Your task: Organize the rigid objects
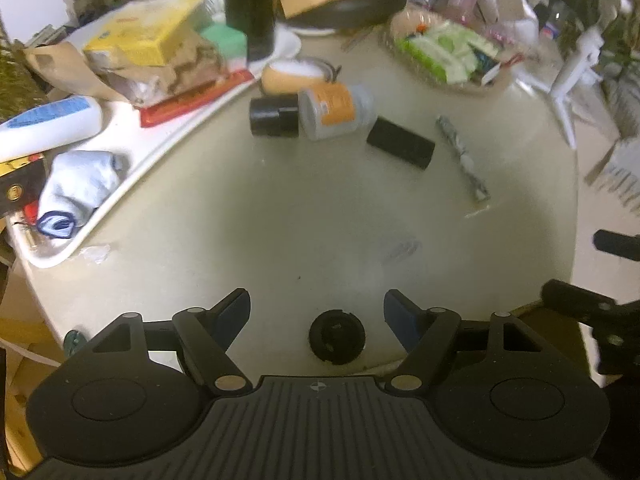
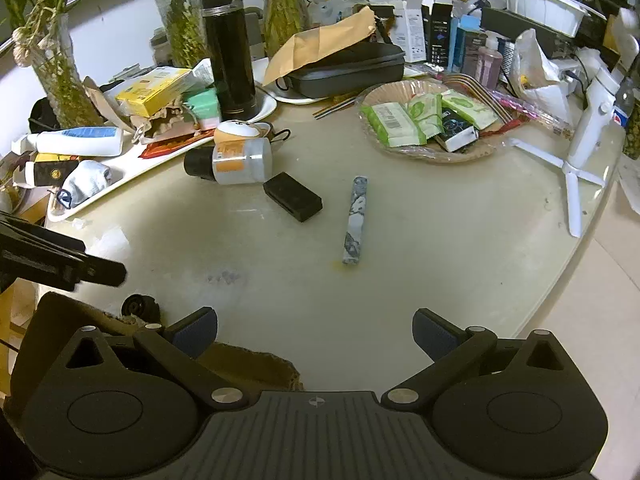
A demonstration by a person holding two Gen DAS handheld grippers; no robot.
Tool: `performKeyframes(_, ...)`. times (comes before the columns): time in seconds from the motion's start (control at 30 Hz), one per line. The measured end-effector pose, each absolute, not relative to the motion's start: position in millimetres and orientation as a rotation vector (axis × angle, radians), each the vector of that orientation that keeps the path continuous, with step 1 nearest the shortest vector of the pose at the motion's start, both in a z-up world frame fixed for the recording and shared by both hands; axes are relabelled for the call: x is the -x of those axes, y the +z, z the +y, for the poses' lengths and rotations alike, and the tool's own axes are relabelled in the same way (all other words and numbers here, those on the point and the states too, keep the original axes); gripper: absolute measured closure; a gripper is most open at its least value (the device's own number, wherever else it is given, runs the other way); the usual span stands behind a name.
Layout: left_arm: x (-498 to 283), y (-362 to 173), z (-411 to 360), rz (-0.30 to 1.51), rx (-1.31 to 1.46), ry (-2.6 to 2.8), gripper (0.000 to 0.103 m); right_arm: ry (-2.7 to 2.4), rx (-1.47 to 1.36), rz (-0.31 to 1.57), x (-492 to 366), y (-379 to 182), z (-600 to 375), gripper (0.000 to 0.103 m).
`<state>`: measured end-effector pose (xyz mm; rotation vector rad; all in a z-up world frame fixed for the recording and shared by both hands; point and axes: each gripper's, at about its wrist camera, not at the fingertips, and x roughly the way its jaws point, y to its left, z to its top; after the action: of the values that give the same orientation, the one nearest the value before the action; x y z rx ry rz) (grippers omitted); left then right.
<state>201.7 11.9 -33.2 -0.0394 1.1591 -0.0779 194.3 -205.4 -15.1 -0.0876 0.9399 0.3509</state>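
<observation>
My left gripper (image 1: 317,312) hangs open over the near edge of the round table, with a small black round cap (image 1: 337,336) lying on the table between its fingers, untouched. Farther off lie a clear bottle with an orange label and black cap (image 1: 320,114), a flat black box (image 1: 401,143) and a grey marbled stick (image 1: 464,160). My right gripper (image 2: 315,330) is open and empty above bare tabletop. Ahead of it are the marbled stick (image 2: 356,220), the black box (image 2: 293,196) and the bottle (image 2: 236,162). The black cap (image 2: 139,307) shows at its left.
A white tray (image 1: 132,176) at the left holds a rolled sock, a white tube, boxes and paper. A black flask (image 2: 230,46), a dark case, a wicker plate of packets (image 2: 428,120) and a white tripod stand (image 2: 576,160) crowd the back. The table edge curves at right.
</observation>
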Motion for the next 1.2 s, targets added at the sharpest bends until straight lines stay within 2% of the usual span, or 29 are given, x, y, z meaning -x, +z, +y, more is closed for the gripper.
performKeyframes(0.43,-217,-72,8,1.283,0.066,-0.064,0.032,0.375,0.091,0.935,-192,-11,-203,0.0)
performKeyframes(0.5,-218,-74,7,1.285,0.077,-0.072,0.04,0.368,0.08,0.939,-194,-11,-205,0.0)
performKeyframes(0.6,-217,-72,2,1.285,0.056,-0.071,0.044,0.361,0.07,0.946,-195,-12,-207,0.0)
performKeyframes(0.63,-217,-72,1,1.283,0.054,-0.072,0.051,0.359,0.07,0.947,-196,-12,-208,0.0)
performKeyframes(0.7,-218,-73,-1,1.295,0.055,-0.073,0.059,0.36,0.069,0.944,-195,-12,-208,0.0)
performKeyframes(0.9,-218,-77,-2,1.298,0.035,-0.065,0.062,0.361,0.071,0.943,-195,-12,-209,0.0)
performKeyframes(0.93,-218,-77,-3,1.296,0.028,-0.061,0.068,0.361,0.071,0.942,-195,-12,-209,0.0)
performKeyframes(1.0,-219,-76,-4,1.292,0.022,-0.061,0.072,0.361,0.072,0.941,-195,-12,-208,0.0)
performKeyframes(1.1,-218,-75,-7,1.278,-0.006,-0.072,0.088,0.361,0.073,0.942,-194,-12,-208,0.0)
performKeyframes(1.17,-216,-73,-10,1.264,-0.03,-0.068,0.09,0.359,0.073,0.942,-195,-13,-208,0.0)
performKeyframes(1.2,-216,-72,-10,1.26,-0.029,-0.072,0.096,0.358,0.073,0.942,-195,-13,-208,0.0)
